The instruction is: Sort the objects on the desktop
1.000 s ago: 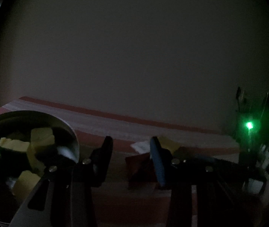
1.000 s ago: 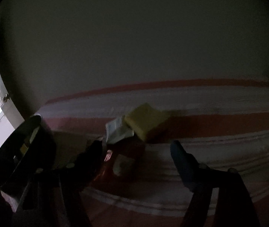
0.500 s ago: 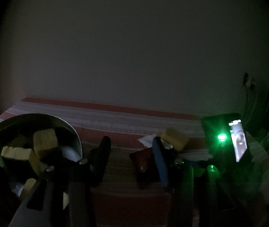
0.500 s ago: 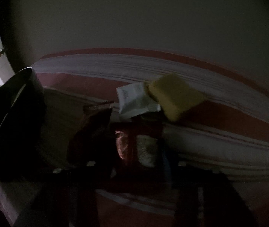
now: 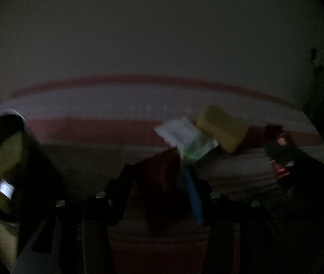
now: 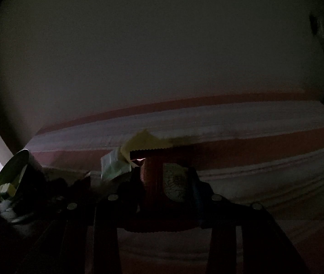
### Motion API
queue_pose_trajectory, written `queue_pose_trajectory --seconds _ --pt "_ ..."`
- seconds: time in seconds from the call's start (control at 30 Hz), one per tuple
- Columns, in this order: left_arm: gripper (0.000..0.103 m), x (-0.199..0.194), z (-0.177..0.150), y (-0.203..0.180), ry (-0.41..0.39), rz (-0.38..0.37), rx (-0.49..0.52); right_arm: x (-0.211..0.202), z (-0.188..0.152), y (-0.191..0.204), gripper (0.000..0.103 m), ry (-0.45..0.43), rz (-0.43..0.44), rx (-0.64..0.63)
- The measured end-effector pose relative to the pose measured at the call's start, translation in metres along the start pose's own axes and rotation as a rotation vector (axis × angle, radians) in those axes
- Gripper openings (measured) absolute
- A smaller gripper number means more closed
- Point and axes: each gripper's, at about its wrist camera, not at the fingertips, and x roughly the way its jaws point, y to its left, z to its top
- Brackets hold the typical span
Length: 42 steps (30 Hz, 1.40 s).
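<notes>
The dark red snack packet point(image 6: 162, 182) is held upright in the narrowed right tool point(image 6: 164, 182), the metal bowl point(image 6: 13, 171) lying well to its left (left tool point(image 5: 159, 182) narrow, grip unclear).

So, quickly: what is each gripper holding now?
Left gripper: closed on a dark red packet.
Right gripper: closed on a red sachet.

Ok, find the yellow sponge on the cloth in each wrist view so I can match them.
Left wrist view: the yellow sponge lies right of centre on the striped cloth.
Right wrist view: the yellow sponge sits centre-left, partly hidden behind a red packet.
Shared landmark: the white paper packet touching its left side.
</notes>
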Motion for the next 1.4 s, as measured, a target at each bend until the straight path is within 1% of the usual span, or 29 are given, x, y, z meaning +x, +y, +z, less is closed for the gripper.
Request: queue_pose_trajectory --seconds 0.1,0.17,0.2,0.27,0.33,0.37,0.43,0.47,0.53,0.57,0.63,0.7,0.8,0.83,0.9,1.03,1.17,1.33,1.4 --pt "0.045 0.007 0.003 0.002 0.041 -0.028 -0.022 -0.008 -0.001 -0.003 0.042 -0.033 -0.016 -0.017" --pt "0.039 0.007 0.003 -0.002 0.041 -0.026 -0.001 -0.006 -0.001 -0.003 0.042 -0.035 -0.021 -0.017" --pt "0.036 -0.002 0.001 -0.003 0.035 -0.034 0.008 -0.005 -0.004 0.001 0.042 -0.038 -0.021 -0.010" --pt "0.035 -0.005 0.001 0.000 0.030 -0.050 0.001 0.000 -0.002 0.006 0.042 -0.051 -0.024 0.003" --pt "0.034 -0.006 0.000 0.005 0.027 -0.091 -0.027 0.000 -0.001 0.009 0.042 -0.071 -0.031 0.013" --pt "0.033 -0.008 0.000 0.008 0.020 -0.106 -0.037 0.001 0.000 0.017 0.042 -0.080 -0.035 0.017" --pt "0.033 -0.019 0.000 0.010 -0.021 -0.135 -0.044 0.001 -0.001 0.018 0.042 -0.104 -0.042 0.023" --pt "0.033 -0.028 -0.001 0.009 -0.065 -0.150 -0.037 -0.001 -0.001 0.019 0.042 -0.120 -0.047 0.023" --pt "0.033 -0.043 -0.004 0.004 -0.137 -0.161 -0.018 -0.006 -0.002 0.022 0.042 -0.158 -0.059 0.016" --pt "0.033 -0.052 -0.006 0.002 -0.185 -0.164 -0.006 -0.010 -0.002 0.024 0.042 -0.179 -0.063 0.011" --pt "0.033 -0.063 -0.009 -0.002 -0.254 -0.147 0.009 -0.016 -0.003 0.026 0.042 -0.218 -0.063 0.004" --pt "0.033 -0.079 -0.016 -0.004 -0.334 -0.110 0.027 -0.022 -0.004 0.028 0.042 -0.267 -0.067 -0.005" --pt "0.033 -0.098 -0.024 -0.004 -0.425 -0.055 0.045 -0.029 -0.006 0.032 0.042 -0.325 -0.071 -0.018" --pt "0.033 -0.103 -0.027 -0.003 -0.441 -0.044 0.046 -0.029 -0.007 0.033 0.042 -0.333 -0.072 -0.020" --pt "0.033 -0.111 -0.030 -0.002 -0.466 -0.017 0.046 -0.029 -0.009 0.034 0.042 -0.346 -0.070 -0.022" --pt "0.033 -0.123 -0.039 -0.002 -0.496 0.009 0.050 -0.028 -0.015 0.039 0.042 -0.367 -0.062 -0.030" --pt "0.033 -0.130 -0.048 0.003 -0.518 0.043 0.058 -0.024 -0.024 0.051 0.042 -0.392 -0.067 -0.071" --pt "0.033 -0.141 -0.047 0.013 -0.533 0.054 0.028 -0.022 -0.033 0.061 0.042 -0.378 -0.049 -0.109" --pt "0.033 -0.149 -0.049 0.022 -0.542 0.067 0.019 -0.026 -0.036 0.059 0.042 -0.383 -0.044 -0.118"
